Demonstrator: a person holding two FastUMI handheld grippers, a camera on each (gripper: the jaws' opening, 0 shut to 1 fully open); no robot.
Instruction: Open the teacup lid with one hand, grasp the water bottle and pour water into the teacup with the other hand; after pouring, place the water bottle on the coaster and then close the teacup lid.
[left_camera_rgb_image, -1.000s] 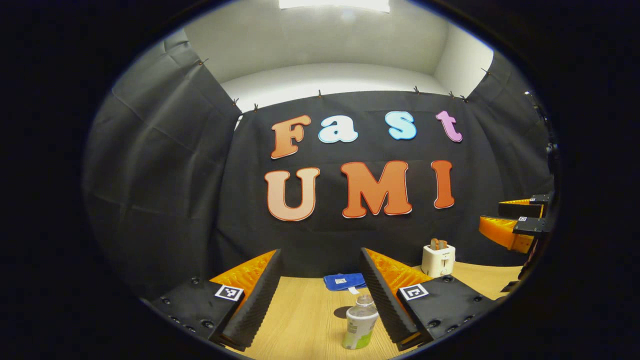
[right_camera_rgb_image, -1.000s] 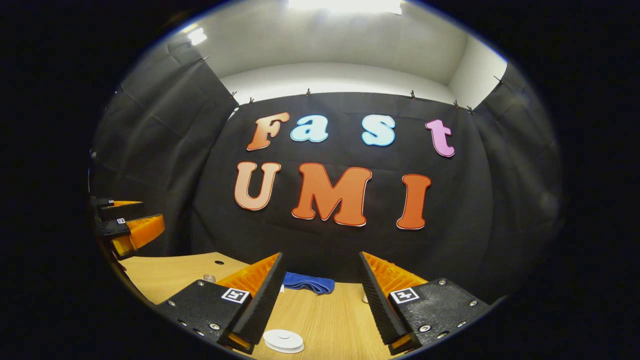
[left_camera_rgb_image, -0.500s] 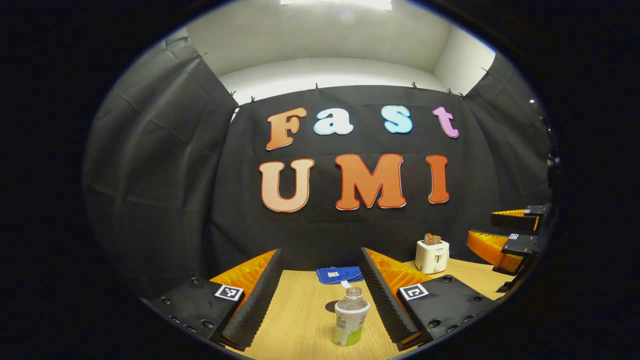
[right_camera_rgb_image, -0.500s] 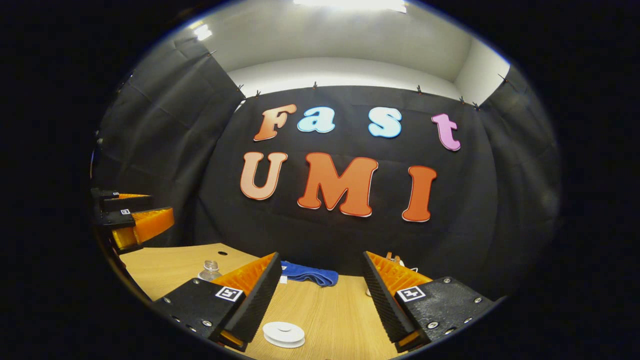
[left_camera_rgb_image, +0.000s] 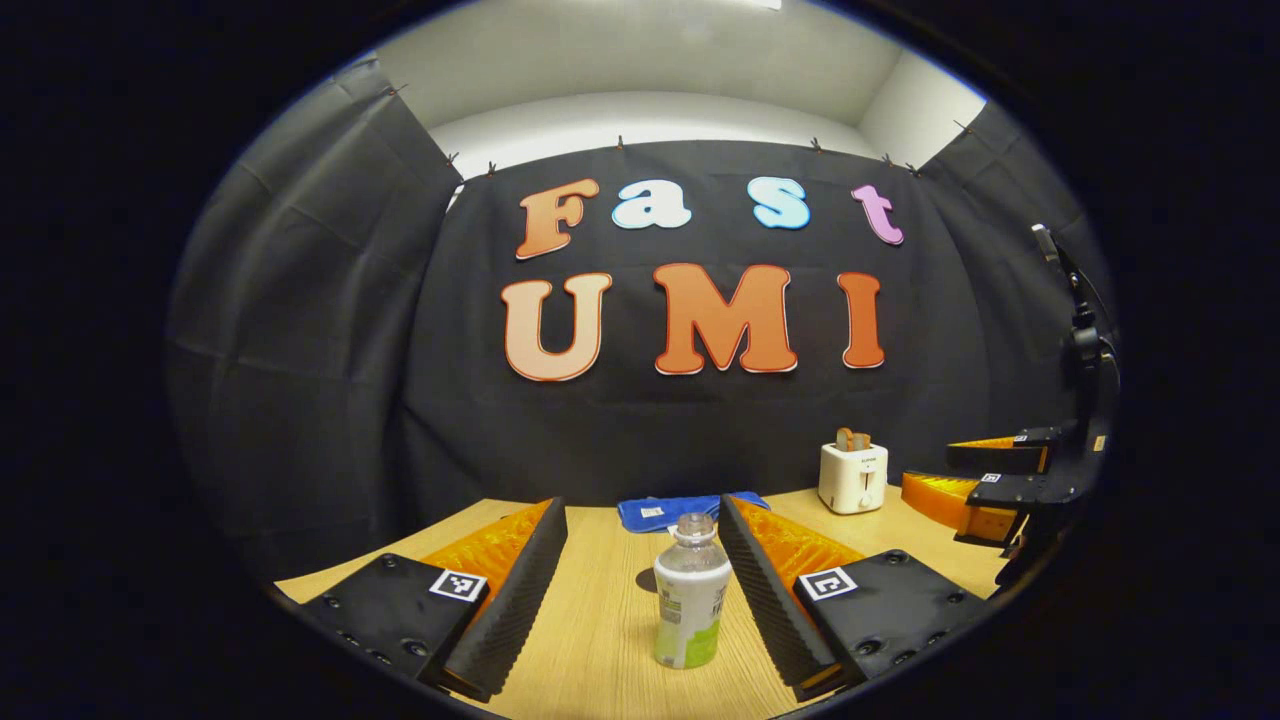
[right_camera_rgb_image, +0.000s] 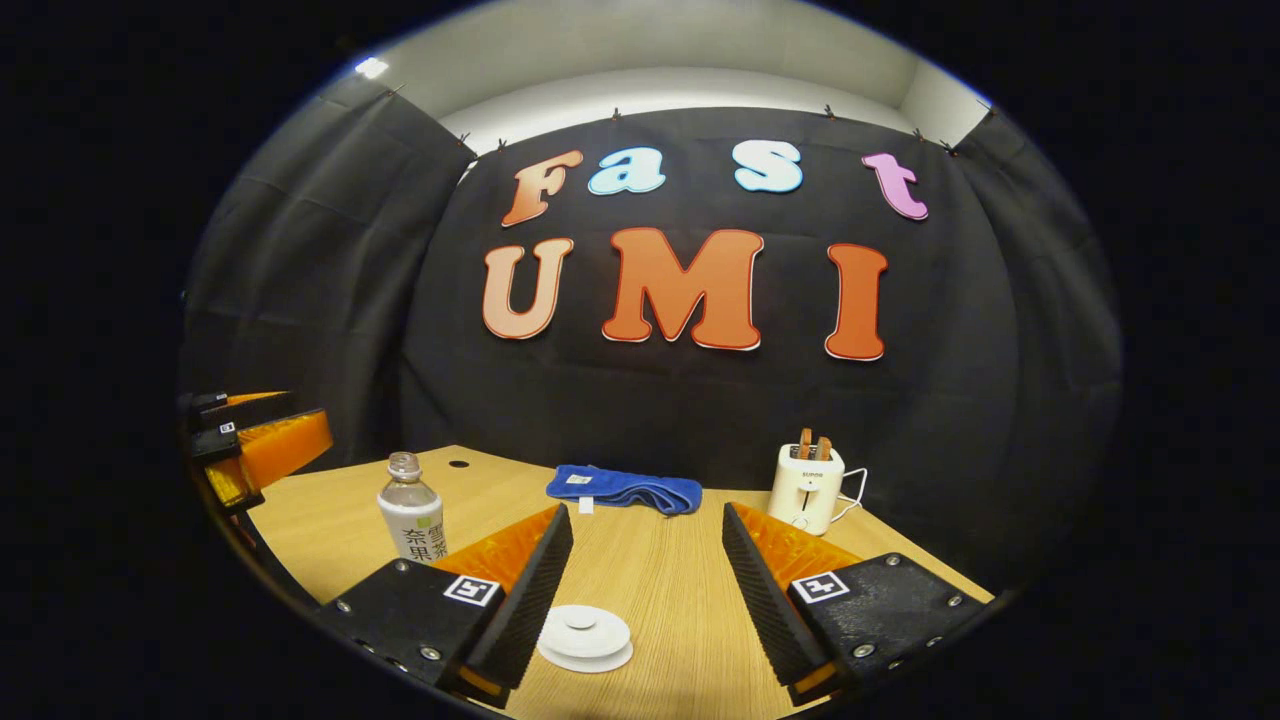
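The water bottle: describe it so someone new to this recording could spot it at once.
Start at the wooden table in front of the black cloth wall. The water bottle stands upright, ahead of the left gripper, whose fingers are spread wide apart. It is the one tall clear container with a white-and-green label, unlike the flat blue cloth and boxy white toaster behind it.

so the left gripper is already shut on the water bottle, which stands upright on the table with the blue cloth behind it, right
Not quite. In the left gripper view the left gripper is open, its fingers apart and clear of the water bottle. The bottle does stand upright on the table, blue cloth behind it.
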